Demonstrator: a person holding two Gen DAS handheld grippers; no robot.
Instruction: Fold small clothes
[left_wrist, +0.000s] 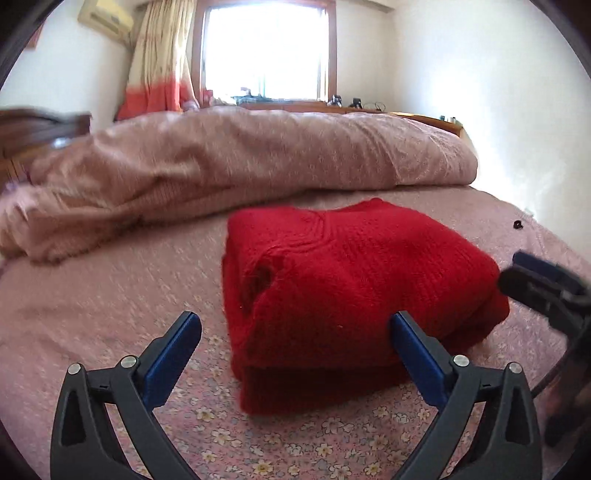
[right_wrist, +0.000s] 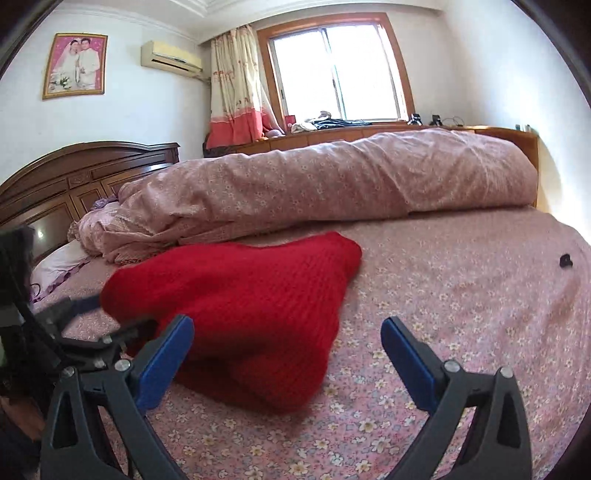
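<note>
A red knitted sweater (left_wrist: 354, 280) lies folded in a thick bundle on the pink floral bed sheet (left_wrist: 110, 314). My left gripper (left_wrist: 295, 321) stands open just before its near edge. The right finger (left_wrist: 417, 354) is close against the bundle's side and the left finger is apart from it. My right gripper (left_wrist: 535, 284) shows blurred at the bundle's right end. In the right wrist view the sweater (right_wrist: 240, 295) lies ahead and to the left. My right gripper (right_wrist: 288, 323) is open and its pads press on nothing. The left gripper (right_wrist: 85, 325) is at the far left.
A rolled pink duvet (right_wrist: 314, 184) lies across the bed behind the sweater. A dark wooden headboard (right_wrist: 74, 177) and a pillow (right_wrist: 59, 266) are at the left. A small black object (right_wrist: 565, 261) sits on the sheet at the right. A low cabinet (right_wrist: 369, 133) runs under the window.
</note>
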